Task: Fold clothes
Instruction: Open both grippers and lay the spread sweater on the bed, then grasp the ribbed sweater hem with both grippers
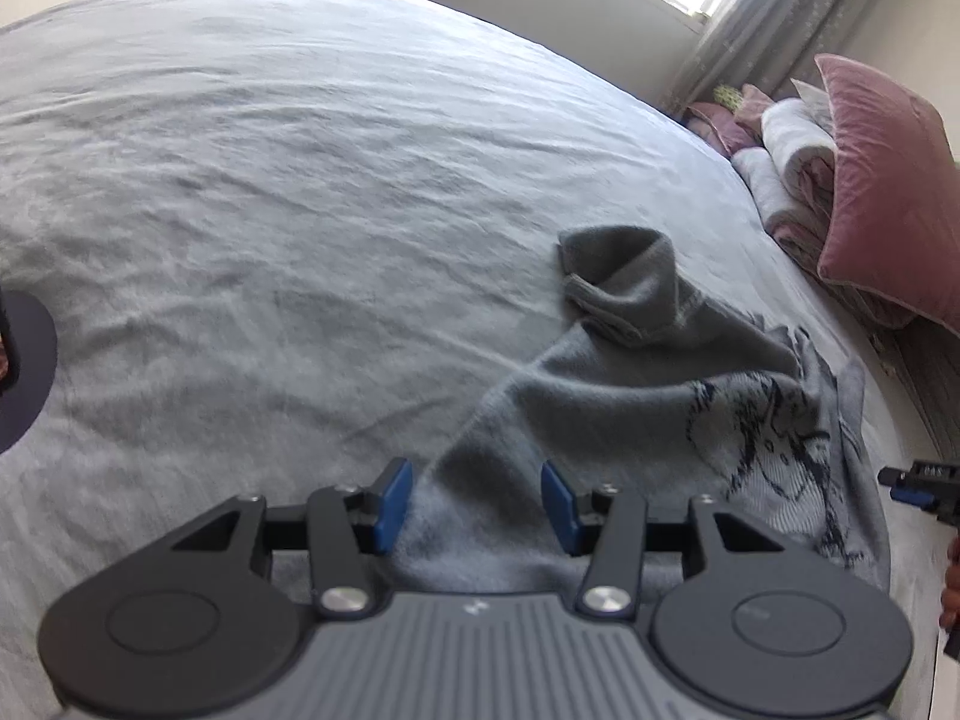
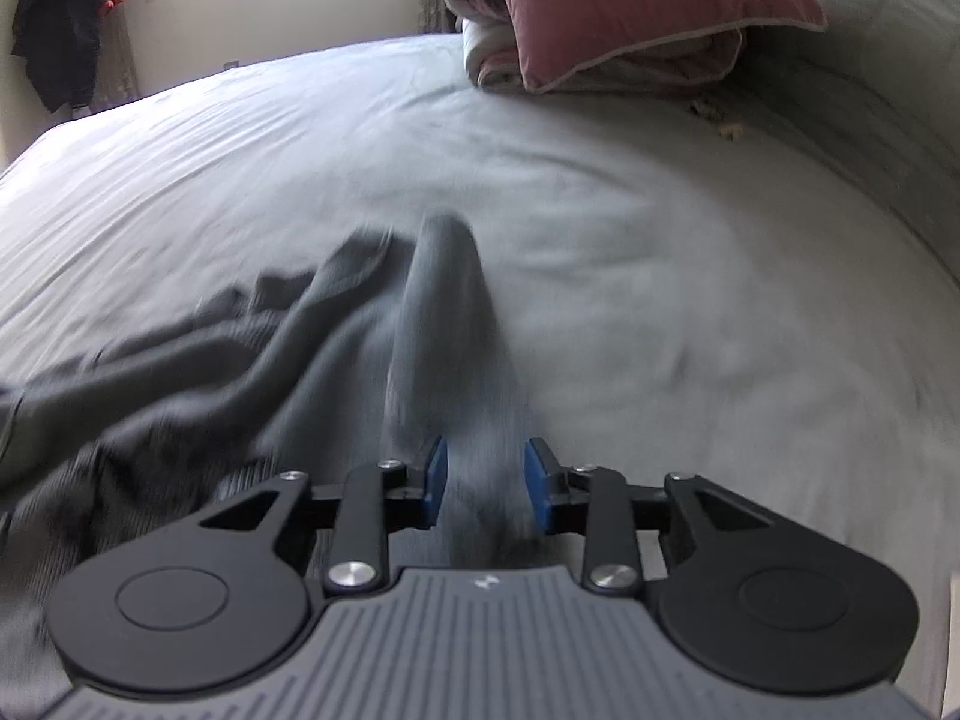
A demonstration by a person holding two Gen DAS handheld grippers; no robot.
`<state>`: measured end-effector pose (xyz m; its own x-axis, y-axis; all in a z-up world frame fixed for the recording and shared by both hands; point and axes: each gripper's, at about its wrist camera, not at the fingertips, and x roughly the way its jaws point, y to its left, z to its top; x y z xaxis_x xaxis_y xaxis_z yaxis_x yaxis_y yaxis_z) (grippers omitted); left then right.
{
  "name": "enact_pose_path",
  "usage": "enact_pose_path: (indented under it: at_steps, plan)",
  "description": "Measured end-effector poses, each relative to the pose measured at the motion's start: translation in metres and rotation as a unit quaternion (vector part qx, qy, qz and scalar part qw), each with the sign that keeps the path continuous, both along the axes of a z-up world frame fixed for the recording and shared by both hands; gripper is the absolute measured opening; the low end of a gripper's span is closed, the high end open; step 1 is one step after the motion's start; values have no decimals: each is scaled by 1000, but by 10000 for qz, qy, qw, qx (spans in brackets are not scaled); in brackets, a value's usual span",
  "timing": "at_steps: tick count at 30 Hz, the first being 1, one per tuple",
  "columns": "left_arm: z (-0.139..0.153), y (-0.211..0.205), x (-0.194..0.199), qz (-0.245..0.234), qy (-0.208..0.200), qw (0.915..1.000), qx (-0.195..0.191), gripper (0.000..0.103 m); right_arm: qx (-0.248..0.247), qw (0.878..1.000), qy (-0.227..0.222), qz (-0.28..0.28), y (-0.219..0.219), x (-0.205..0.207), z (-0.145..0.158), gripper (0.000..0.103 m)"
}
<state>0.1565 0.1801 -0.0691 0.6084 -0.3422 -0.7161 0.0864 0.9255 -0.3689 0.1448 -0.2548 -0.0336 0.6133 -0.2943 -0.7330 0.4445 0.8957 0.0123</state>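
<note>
A grey sweater (image 1: pixel 630 384) with a dark printed pattern lies crumpled on the grey bedsheet (image 1: pixel 270 210), its cuffed sleeve end (image 1: pixel 612 276) folded over at the far side. My left gripper (image 1: pixel 477 504) is shut on a thick bunch of the sweater's near edge, which rises in a ridge toward the blue pads. In the right wrist view the sweater (image 2: pixel 252 348) spreads to the left in folds. A blurred strip of it (image 2: pixel 456 330) runs between the parted pads of my right gripper (image 2: pixel 487 486), which looks open. The right gripper's tip (image 1: pixel 918 486) also shows at the left wrist view's right edge.
A pink pillow (image 2: pixel 630 6) rests on folded quilts (image 1: pixel 792 144) at the head of the bed, against a padded grey headboard (image 2: pixel 870 96). A curtain (image 1: pixel 768 6) and a window are beyond. A dark jacket (image 2: pixel 60 18) hangs on the wall. A hand (image 1: pixel 951 588) shows at the right.
</note>
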Motion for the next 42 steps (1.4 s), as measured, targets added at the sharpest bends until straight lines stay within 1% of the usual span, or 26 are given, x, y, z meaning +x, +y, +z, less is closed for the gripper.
enact_pose_path:
  at_steps: [4, 9, 14, 16, 18, 21, 23, 25, 26, 27, 29, 31, 34, 37, 38, 40, 41, 42]
  plan:
    - [-2, 2, -6, -183, -2, 9998, 12, 49, 372, 9993, -9, 50, 9, -36, -7, 33]
    - [-5, 9, -13, -343, -46, 9993, -117, 49, 779, 9969, -52, 99, 21, -79, -18, 33]
    - [-6, 14, -23, -541, -150, 9983, -179, 49, 1111, 9936, -177, 131, 36, -110, -26, 33]
    - [-7, 17, -28, -633, -209, 9976, -209, 49, 1237, 9917, -301, 161, 44, -124, -27, 37]
    - [-9, 23, -31, -663, -233, 9971, -290, 48, 1314, 9903, -381, 253, 54, -137, -27, 39]
    - [-11, 35, -35, -598, -231, 9968, -486, 48, 1347, 9882, -444, 580, 80, -158, -26, 39]
    - [-11, 42, -37, -544, -239, 9964, -597, 48, 1490, 9843, -489, 808, 99, -172, -28, 40]
    - [-11, 48, -41, -509, -278, 9966, -588, 48, 1535, 9812, -505, 1057, 120, -185, -33, 44]
    - [-11, 51, -44, -497, -306, 9967, -566, 48, 1463, 9807, -531, 1184, 132, -191, -34, 46]
    - [-11, 54, -47, -485, -338, 9971, -485, 48, 1328, 9806, -578, 1319, 143, -199, -35, 51]
    - [-12, 60, -53, -477, -458, 9971, -368, 48, 1022, 9795, -674, 1599, 165, -211, -37, 54]
    - [-14, 66, -57, -537, -531, 9965, -348, 47, 728, 9790, -710, 1768, 181, -218, -42, 63]
    - [-16, 68, -62, -811, -727, 9939, -159, 47, 211, 9765, -725, 2019, 207, -225, -49, 71]
    - [-19, 63, -68, -984, -948, 9906, 67, 50, -217, 9751, -717, 2088, 225, -220, -54, 72]
    - [-20, 60, -69, -1023, -1016, 9894, 155, 51, -285, 9758, -721, 2046, 231, -217, -55, 72]
    - [-21, 50, -73, -1139, -1166, 9858, 394, 61, -344, 9784, -726, 1905, 237, -208, -54, 72]
    - [-21, 43, -74, -1202, -1226, 9839, 495, 62, -339, 9800, -742, 1817, 237, -203, -54, 72]
    - [-22, 38, -74, -1250, -1262, 9825, 552, 63, -331, 9815, -757, 1726, 236, -198, -53, 69]
